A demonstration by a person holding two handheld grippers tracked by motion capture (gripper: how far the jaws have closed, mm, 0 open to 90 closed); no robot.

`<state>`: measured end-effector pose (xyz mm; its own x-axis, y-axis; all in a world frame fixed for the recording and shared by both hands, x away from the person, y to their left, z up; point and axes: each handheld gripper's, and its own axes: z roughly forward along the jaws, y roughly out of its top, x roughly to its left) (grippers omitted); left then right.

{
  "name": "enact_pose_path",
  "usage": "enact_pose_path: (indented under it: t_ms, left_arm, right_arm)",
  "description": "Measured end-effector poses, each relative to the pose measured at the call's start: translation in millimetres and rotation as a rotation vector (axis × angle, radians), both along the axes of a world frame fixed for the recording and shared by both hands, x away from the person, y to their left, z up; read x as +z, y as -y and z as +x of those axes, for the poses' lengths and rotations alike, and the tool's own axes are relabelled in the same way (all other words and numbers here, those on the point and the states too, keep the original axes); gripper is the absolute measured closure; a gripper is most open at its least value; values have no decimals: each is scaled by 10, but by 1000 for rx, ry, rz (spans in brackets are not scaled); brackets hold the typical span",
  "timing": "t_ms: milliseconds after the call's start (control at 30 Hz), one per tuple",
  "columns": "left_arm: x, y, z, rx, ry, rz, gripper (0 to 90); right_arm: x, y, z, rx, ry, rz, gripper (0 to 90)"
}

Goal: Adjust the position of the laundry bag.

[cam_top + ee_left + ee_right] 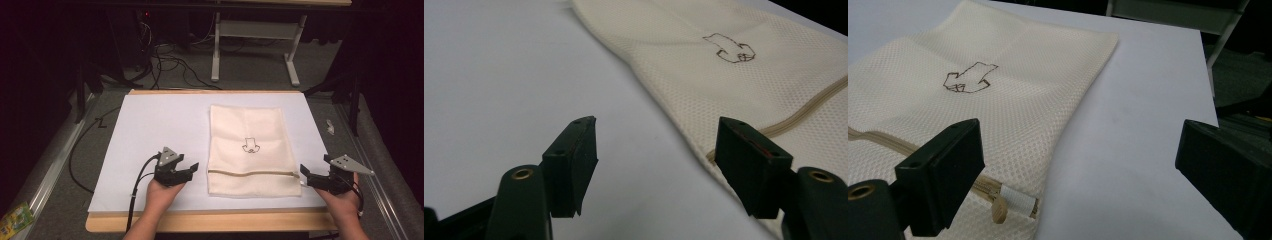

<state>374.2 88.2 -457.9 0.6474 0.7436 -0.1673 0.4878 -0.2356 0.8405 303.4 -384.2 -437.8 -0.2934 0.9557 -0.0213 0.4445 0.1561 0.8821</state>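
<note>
On a smooth white tabletop (pixel 150 125), a cream mesh zippered bag (pixel 247 130) is flanked by the left gripper (pixel 192 167) and right gripper (pixel 305 172), both held open and empty.

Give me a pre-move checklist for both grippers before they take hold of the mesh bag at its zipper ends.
1. Mesh bag lies flat on the white sheet: ok.
2. Zipper looks closed along its length, pull at the right end: ok.
3. Left gripper open, nothing between its jaws, beside the bag's left edge: ok.
4. Right gripper open, jaws wide, close to the bag's right edge by the pull: ok.
5. Left jaws lined up with the zipper's end: cannot tell; one jaw overlaps the bag's edge in the left gripper view.
6. No stray items on the sheet around the bag: ok.
</note>
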Motion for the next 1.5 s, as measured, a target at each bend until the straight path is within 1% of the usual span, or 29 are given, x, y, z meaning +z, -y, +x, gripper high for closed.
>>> enact_pose_path:
  t_ms: [33,100,167,267,300,333,367,400,467,533,567,700,767,800,900,967,1033,1100,1133,1167,1200,1267,1300,1333,1367,1400,1433,1467,1500]
  left_arm:
    - [-18,79,35,-6,-5,6,354]
    - [-55,244,108,-17,-20,17,397]
    - [-91,404,174,-24,-28,43,422]
    - [-178,568,279,-19,-73,54,457]
    - [-178,568,279,-19,-73,54,477]
    - [-236,641,319,-12,-103,99,515]
    - [-236,659,318,0,-95,126,600]
    - [-230,656,309,2,-85,132,691]
    - [-235,645,295,-7,-87,135,851]
    - [-227,642,272,-15,-75,151,882]
    - [-227,639,261,-11,-67,156,885]
    - [-213,557,225,10,-61,152,890]
    - [-209,484,208,24,-65,149,891]
    - [-207,444,200,32,-68,150,891]
    - [-191,310,174,57,-78,151,891]
    - [-173,218,130,69,-93,149,891]
    - [-154,153,56,61,-91,174,891]
    - [-161,93,-58,31,-63,221,888]
    - [-174,53,-110,16,-49,230,880]
    - [-178,5,-147,11,-42,228,860]
    - [-170,-47,-164,11,-31,208,816]
    - [-117,-132,-157,21,-22,139,709]
    - [-92,-163,-147,32,-20,109,666]
    - [-77,-190,-140,41,-22,88,634]
    - [-76,-204,-131,46,-29,72,611]
    - [-82,-212,-121,44,-39,68,591]
    - [-94,-209,-112,44,-49,67,577]
    - [-107,-205,-102,37,-53,69,562]
    - [-120,-198,-91,34,-59,74,551]
  right_arm:
    - [-5,-7,4,0,-7,4,57]
    - [-17,-14,13,0,-13,-1,58]
    - [-22,-24,8,2,-17,-2,60]
    - [-26,-32,4,7,-15,-5,62]
    - [-28,-36,3,7,-19,-2,63]
    - [-32,-37,5,10,-18,-6,63]
    - [-36,-39,4,12,-20,-6,64]
    - [-38,-41,5,14,-20,-11,64]
    - [-42,-42,6,16,-20,-13,67]
    - [-45,-43,7,14,-24,-9,72]
    - [-45,-44,7,14,-25,-6,74]
    - [-43,-62,-3,23,-31,-5,100]
    - [-42,-69,-5,42,-28,-5,156]
    - [-46,-74,-4,49,-27,-6,164]
    - [-57,-91,2,58,-42,2,243]
    - [-66,-102,0,66,-53,9,278]
    - [-70,-109,-9,84,-59,12,335]
    - [-66,-132,-22,99,-61,8,399]
    - [-62,-142,-28,108,-66,12,426]
    - [-62,-154,-29,116,-71,16,443]
    - [-62,-172,-34,120,-83,19,474]
    - [-66,-204,-39,137,-101,21,593]
    - [-62,-228,-50,135,-122,25,692]
    - [-61,-248,-58,143,-143,25,826]
    - [-64,-267,-59,159,-175,22,900]
    - [-73,-297,-59,168,-209,26,900]
    - [-89,-332,-52,184,-235,19,900]
    - [-113,-385,-43,196,-257,10,900]
    - [-138,-458,-33,220,-270,-10,900]
